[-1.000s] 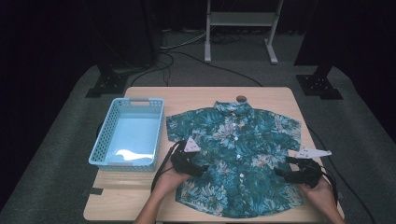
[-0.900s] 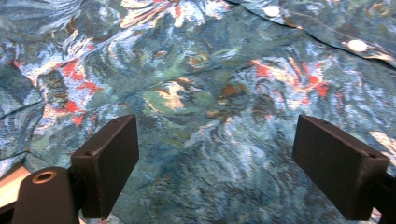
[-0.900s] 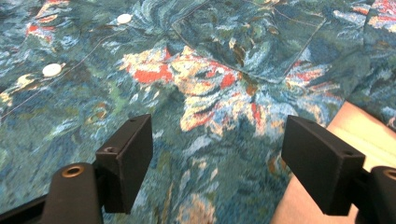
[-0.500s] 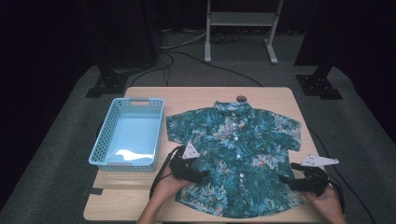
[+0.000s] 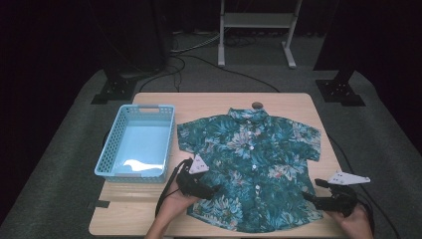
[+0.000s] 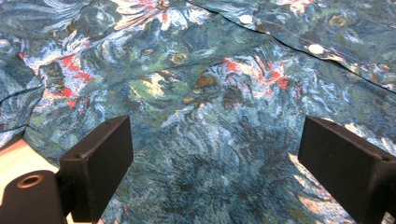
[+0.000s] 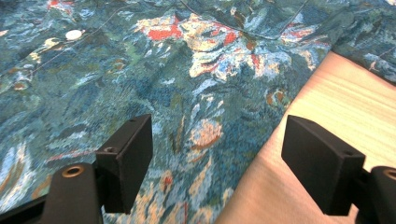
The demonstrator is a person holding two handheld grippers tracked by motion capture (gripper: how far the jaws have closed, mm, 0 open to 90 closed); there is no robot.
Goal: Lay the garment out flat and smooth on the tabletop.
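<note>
Hovering over shirt hem | left claw released wide | right claw released wide

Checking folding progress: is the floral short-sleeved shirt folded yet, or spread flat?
Spread flat. The teal floral short-sleeved shirt lies front-up on the wooden table, both sleeves out, collar and button row showing, no fold.

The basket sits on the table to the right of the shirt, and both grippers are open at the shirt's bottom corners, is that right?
Not quite. The basket sits to the left of the shirt, as the high view shows. The rest holds: the left gripper and right gripper are both open at the shirt's bottom corners.
</note>
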